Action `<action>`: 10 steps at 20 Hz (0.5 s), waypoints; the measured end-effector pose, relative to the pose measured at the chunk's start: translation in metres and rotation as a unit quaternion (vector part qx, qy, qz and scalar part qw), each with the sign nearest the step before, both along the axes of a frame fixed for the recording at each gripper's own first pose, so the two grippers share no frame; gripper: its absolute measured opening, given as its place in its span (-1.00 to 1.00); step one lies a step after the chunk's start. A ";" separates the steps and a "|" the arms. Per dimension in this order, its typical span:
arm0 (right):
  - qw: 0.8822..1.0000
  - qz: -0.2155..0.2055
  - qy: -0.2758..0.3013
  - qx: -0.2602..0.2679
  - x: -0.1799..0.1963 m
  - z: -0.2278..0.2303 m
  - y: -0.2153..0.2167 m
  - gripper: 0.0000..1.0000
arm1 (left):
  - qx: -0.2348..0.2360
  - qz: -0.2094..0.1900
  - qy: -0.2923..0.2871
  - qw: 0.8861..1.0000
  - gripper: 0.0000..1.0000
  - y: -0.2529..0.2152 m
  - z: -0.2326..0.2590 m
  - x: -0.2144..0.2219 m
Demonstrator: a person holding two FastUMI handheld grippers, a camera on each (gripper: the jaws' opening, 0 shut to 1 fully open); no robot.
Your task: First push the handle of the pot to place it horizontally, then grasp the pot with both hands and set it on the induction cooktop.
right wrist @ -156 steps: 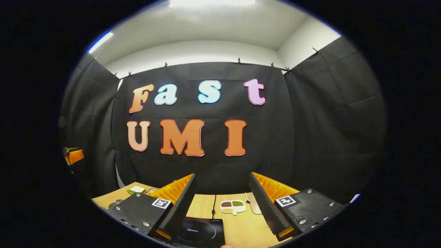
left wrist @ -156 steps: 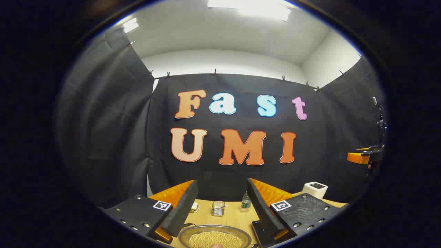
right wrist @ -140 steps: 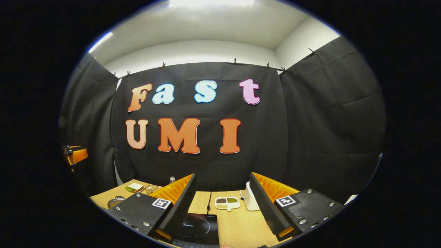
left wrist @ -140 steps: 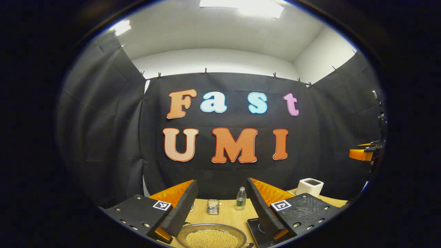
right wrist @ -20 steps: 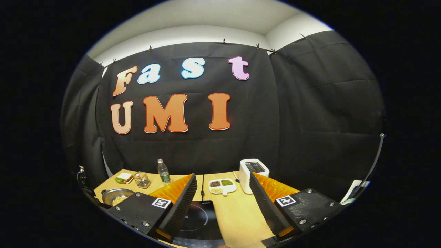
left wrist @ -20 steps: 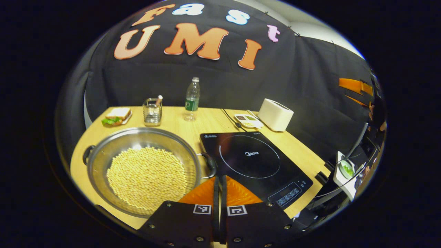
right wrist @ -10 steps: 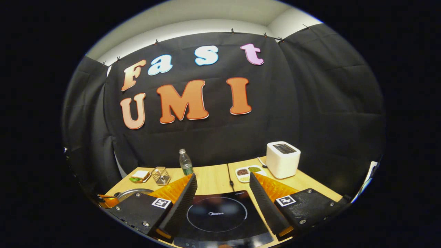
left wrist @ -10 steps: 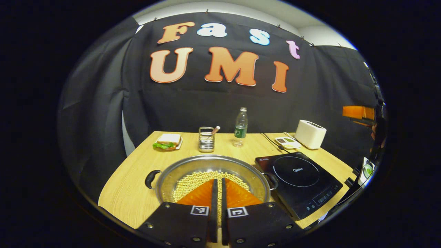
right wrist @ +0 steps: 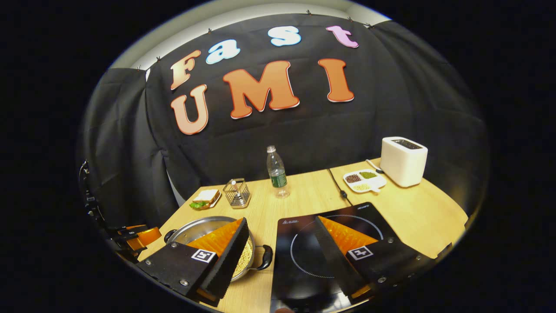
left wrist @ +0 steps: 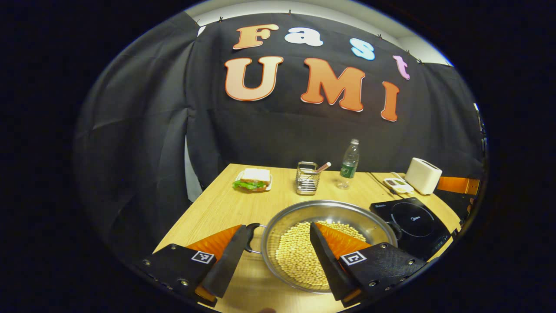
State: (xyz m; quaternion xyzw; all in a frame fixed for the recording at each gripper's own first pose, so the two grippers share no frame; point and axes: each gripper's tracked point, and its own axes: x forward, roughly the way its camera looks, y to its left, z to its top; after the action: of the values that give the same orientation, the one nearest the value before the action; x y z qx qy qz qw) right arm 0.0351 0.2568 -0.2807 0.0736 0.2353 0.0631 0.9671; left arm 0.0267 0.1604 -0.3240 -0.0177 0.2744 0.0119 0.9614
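— Wood, pale and grained, that's the tabletop (right wrist: 412, 221), and it carries everything else. What's the biggest thing on it?

— From where I stand, the steel pot (left wrist: 304, 213), wide and shallow, with a bed of yellowish beans (left wrist: 295, 256) in it. It sits on the bare wood, just left of the black induction cooktop (right wrist: 304, 243), not on it. One dark pot handle (right wrist: 264, 257) points toward the cooktop; the other pot handle (left wrist: 251, 237) is on the opposite side.

— And the claws?

— The left claw (left wrist: 273, 256) is wide open, holding nothing. In the left gripper view one finger is over the wood beside the left handle and the other over the beans; whether either touches the pot I can't tell. The right claw (right wrist: 280, 252) is spread just as wide, also empty: one finger above the pot's right edge, the other over the cooktop's ring.

— What's along the back?

— A white toaster (right wrist: 404, 161) at the far right corner, with a small divided dish (right wrist: 362, 179) of dark, green and pale grains next to it, and a black cord (right wrist: 336, 184) running from the cooktop toward the wall. A clear water bottle (right wrist: 276, 171) stands upright near the middle. Left of that, a wire basket (right wrist: 236, 192) with something stuck in it, then a sandwich (right wrist: 204, 198) with green leaves on a little plate
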 end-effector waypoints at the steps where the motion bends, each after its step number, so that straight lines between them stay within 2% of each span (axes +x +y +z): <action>1: 1.000 0.005 0.013 -0.005 -0.001 -0.012 0.010 0.91 | -0.008 -0.007 0.007 1.000 0.79 -0.001 -0.006 0.003; 3: 0.999 0.013 0.041 -0.015 -0.003 -0.034 0.024 0.91 | -0.019 -0.029 0.022 0.999 0.79 -0.009 -0.020 0.006; 10: 0.993 0.001 0.104 -0.054 0.011 -0.090 0.036 0.91 | 0.006 -0.053 0.060 0.997 0.80 0.005 -0.051 0.019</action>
State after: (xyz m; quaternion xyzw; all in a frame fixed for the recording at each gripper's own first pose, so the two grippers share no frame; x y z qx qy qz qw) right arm 0.0459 0.2926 -0.3707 0.0268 0.3374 0.0431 0.9400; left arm 0.0458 0.1652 -0.3750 0.0035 0.3323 -0.0366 0.9424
